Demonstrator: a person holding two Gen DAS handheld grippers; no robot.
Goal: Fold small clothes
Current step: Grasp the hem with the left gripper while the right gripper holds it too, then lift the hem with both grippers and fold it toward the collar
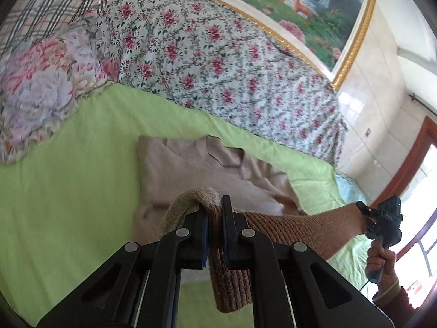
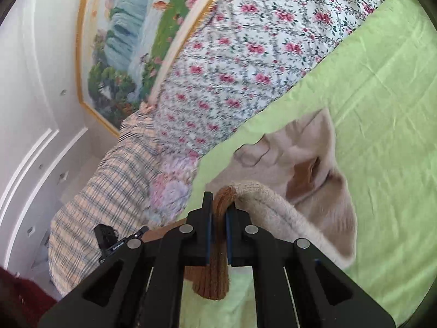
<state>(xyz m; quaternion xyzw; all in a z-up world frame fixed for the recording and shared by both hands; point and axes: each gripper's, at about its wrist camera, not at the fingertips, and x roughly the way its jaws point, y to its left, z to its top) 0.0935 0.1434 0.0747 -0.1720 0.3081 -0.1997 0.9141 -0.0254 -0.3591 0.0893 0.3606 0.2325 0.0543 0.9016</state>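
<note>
A beige knit sweater (image 1: pixel 191 169) lies on the green sheet (image 1: pixel 68 191), neck end far from me, with a brown ribbed hem. My left gripper (image 1: pixel 214 213) is shut on the sweater's hem edge, lifted above the sheet. The hem band (image 1: pixel 300 227) stretches right to my right gripper (image 1: pixel 382 221), held in a hand. In the right wrist view my right gripper (image 2: pixel 218 205) is shut on the brown hem (image 2: pixel 215 278), and the sweater body (image 2: pixel 308 164) hangs down to the sheet (image 2: pixel 382 136).
A floral quilt (image 1: pixel 218 54) lies along the far side of the bed. A flowered pillow (image 1: pixel 46 87) and a plaid cloth (image 1: pixel 54 5) lie at the left. A framed landscape picture (image 1: pixel 314 5) hangs on the wall; a window (image 1: pixel 418 191) is at the right.
</note>
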